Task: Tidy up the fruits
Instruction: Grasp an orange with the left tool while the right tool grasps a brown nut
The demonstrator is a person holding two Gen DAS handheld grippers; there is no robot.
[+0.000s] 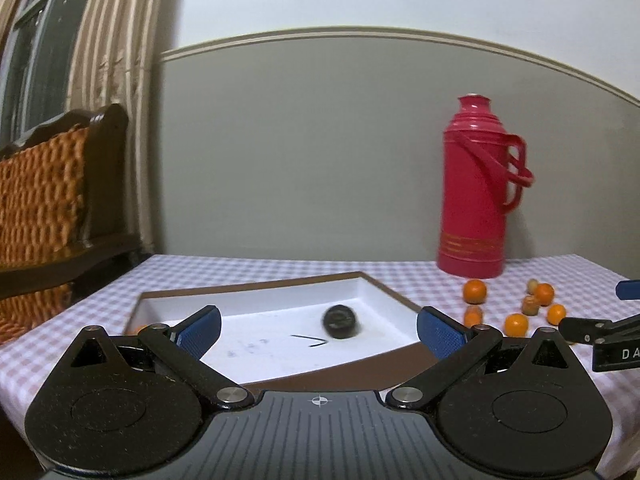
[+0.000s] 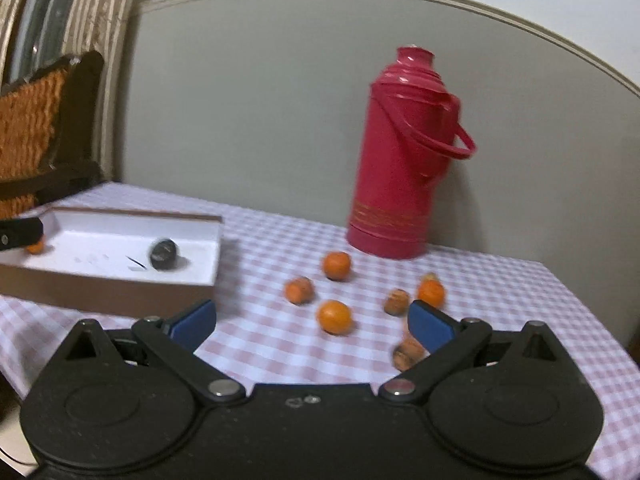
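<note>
While a pink-and-white checked tablecloth (image 2: 256, 344) covers the table, a tall glossy red plastic thermos (image 2: 404, 160) stands at the back. Left of it lies a shallow brown cardboard box with white inside (image 1: 384, 300), holding a dark round fruit (image 1: 339, 321). Small smooth orange mandarins (image 2: 334, 316) lie scattered just before the thermos. Left gripper (image 1: 319, 330) and right gripper (image 2: 312, 322) both gape wide, holding nothing.

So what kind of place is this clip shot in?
Most likely a home dining or living room: a checked tablecloth on the table, a red thermos flask by the wall, and a curtained window behind a cushioned wooden chair.
</note>
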